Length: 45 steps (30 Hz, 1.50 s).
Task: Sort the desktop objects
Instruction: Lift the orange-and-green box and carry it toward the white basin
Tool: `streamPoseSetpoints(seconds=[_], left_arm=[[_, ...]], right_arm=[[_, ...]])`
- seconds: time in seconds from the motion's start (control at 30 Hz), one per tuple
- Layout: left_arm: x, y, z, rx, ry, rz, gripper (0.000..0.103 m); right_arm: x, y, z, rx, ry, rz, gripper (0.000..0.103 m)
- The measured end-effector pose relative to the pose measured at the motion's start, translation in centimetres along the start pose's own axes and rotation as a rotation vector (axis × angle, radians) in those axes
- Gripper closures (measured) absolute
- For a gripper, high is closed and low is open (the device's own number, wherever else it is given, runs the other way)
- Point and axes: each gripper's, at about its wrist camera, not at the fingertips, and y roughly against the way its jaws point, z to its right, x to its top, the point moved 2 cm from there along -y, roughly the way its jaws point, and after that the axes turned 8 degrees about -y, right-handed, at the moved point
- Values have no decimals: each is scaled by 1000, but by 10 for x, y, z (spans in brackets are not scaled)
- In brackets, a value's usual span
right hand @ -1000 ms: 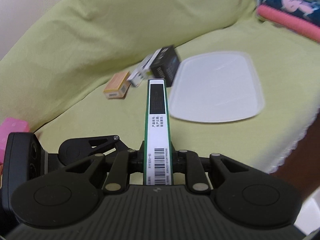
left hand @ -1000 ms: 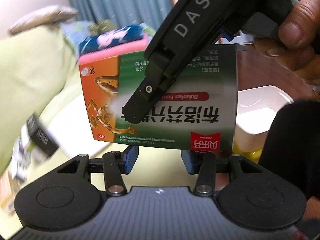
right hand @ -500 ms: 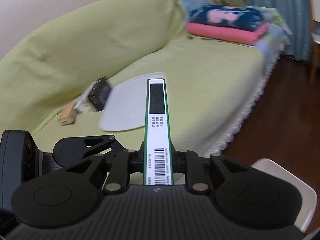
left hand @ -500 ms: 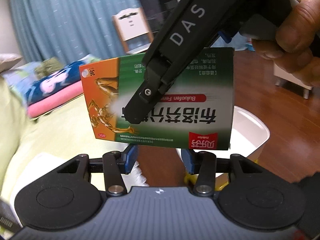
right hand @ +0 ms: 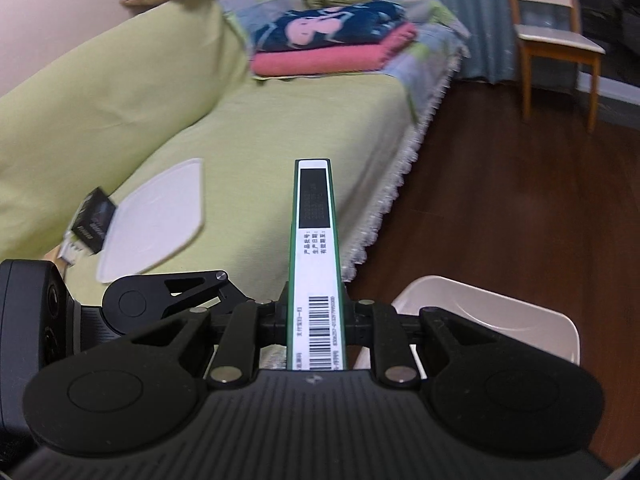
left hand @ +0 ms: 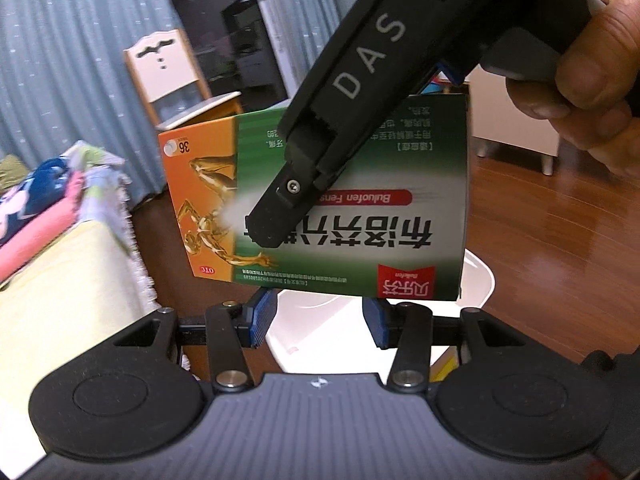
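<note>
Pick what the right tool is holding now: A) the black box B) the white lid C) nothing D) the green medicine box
D: the right tool is shut on the green medicine box, clamping its narrow barcode edge, while the left tool is open below it.

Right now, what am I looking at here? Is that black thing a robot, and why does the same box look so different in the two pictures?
No robot: a person's hand holds the right gripper, a two-finger clamp with a camera behind its fingers. Another is held in the other hand. Each picture comes from one of those cameras.

The right gripper is shut on a green and orange medicine box. Its own camera sees only the box's thin barcoded edge; the left camera sees the printed face.

The left gripper is open and empty. A white bin sits below on the wooden floor. On the green sofa lie a white lid and a black box.
</note>
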Motion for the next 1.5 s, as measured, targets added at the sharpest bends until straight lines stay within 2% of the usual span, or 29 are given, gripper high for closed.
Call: streamPoseSetpoints(seconds=[0.3, 0.63, 0.9, 1.3, 1.5], left_arm=[[-5, -44, 0, -53, -56, -25, 51], [-17, -80, -2, -88, -65, -52, 51], [-26, -92, 3, -89, -114, -91, 51], [-36, -99, 6, -69, -163, -96, 51], [-39, -100, 7, -70, -160, -103, 50]], right_arm=[[-2, -22, 34, -38, -57, 8, 87], [-12, -47, 57, -70, -106, -25, 87], [-22, -56, 65, -80, -130, -70, 87], [-25, -63, 67, -89, -109, -168, 87], [-30, -64, 72, -89, -144, -144, 87]])
